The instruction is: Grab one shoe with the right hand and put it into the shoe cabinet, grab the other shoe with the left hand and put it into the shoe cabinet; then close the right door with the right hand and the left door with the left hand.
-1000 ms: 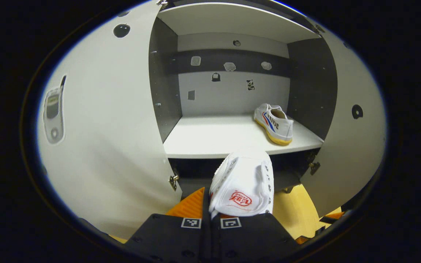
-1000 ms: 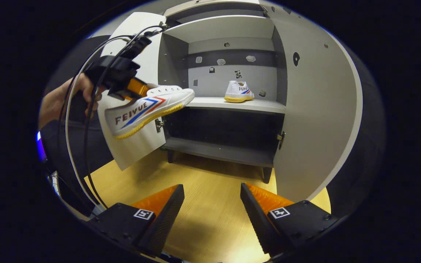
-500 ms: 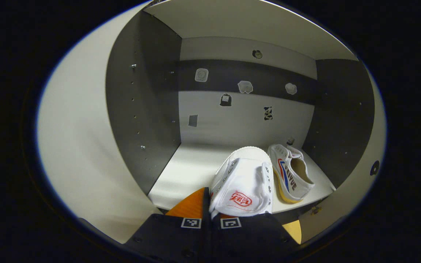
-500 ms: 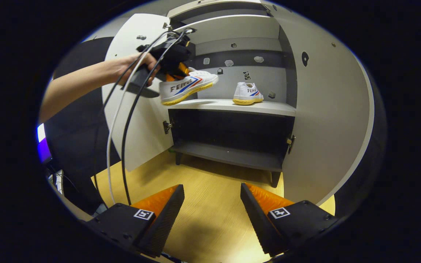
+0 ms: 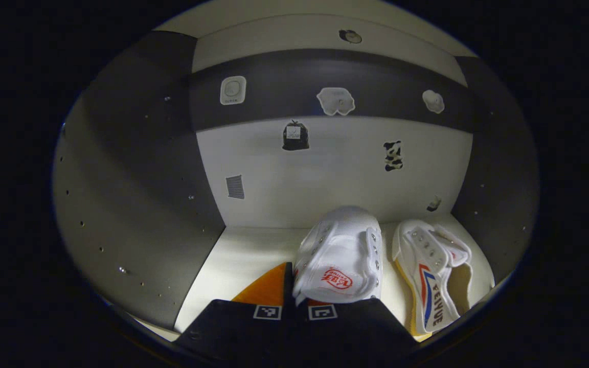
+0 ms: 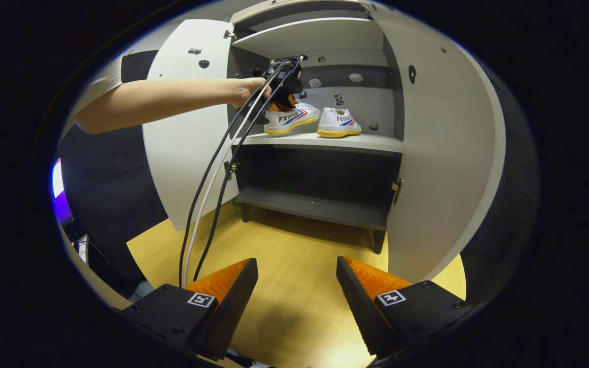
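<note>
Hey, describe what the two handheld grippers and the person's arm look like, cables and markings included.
The right gripper has two wedge-shaped jaws with ribbed inner faces on black blocky bases, each carrying a square black-and-white marker. The left gripper is a dark body trailing two black cables and one white cable. The forearm holding it is bare, with no sleeve visible.

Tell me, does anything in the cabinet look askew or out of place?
Nothing stands out. One shoe stands upright on the shelf; the second shoe is beside it, held in the left hand-held gripper. Both doors are open, as expected.
</note>
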### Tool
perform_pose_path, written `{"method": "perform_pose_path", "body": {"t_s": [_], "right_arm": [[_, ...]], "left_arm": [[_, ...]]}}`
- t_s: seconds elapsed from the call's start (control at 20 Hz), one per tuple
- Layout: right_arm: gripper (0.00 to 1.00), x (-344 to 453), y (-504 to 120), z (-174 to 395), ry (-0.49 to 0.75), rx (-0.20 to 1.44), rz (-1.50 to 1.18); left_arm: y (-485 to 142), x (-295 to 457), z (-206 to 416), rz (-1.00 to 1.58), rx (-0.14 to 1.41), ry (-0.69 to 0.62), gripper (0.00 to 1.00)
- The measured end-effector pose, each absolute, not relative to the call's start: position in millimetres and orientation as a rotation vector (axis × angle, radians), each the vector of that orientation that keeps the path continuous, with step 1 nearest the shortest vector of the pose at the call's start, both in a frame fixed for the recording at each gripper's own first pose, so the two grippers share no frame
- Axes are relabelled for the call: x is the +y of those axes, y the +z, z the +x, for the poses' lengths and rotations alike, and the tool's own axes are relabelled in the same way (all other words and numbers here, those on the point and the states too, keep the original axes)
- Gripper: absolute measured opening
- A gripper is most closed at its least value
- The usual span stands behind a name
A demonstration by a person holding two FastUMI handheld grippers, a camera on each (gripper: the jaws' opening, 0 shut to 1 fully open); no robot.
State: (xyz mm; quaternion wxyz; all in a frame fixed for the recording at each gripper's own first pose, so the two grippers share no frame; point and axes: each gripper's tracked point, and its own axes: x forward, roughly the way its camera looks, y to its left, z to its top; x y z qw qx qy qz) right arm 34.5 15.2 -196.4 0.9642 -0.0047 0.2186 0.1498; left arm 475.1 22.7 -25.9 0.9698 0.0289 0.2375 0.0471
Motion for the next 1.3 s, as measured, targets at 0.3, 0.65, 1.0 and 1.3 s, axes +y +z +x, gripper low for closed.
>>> {"method": "perform_pose_path", "body": {"t_s": [0.3,0.65,1.0,1.3], "right_arm": [[0.99,2.5,-198.1,31.6,0.247,0.452,0.008],[0.99,13.7,-187.5,27.6,0.238,0.42,-0.007],[0.99,24.7,-174.2,20.5,0.199,0.394,-0.026],[0.99,36.1,-144.7,13.0,0.142,0.35,-0.024]], "left_arm": [[-45.6,20.7,492.0,0.144,0.541,0.08,0.05],[-42.1,23.8,479.0,0.214,0.558,0.052,0.16],[-13.2,22.4,403.3,0.17,0.488,-0.05,0.87],[30.6,19.8,303.2,0.118,0.302,-0.115,0.96]]}}
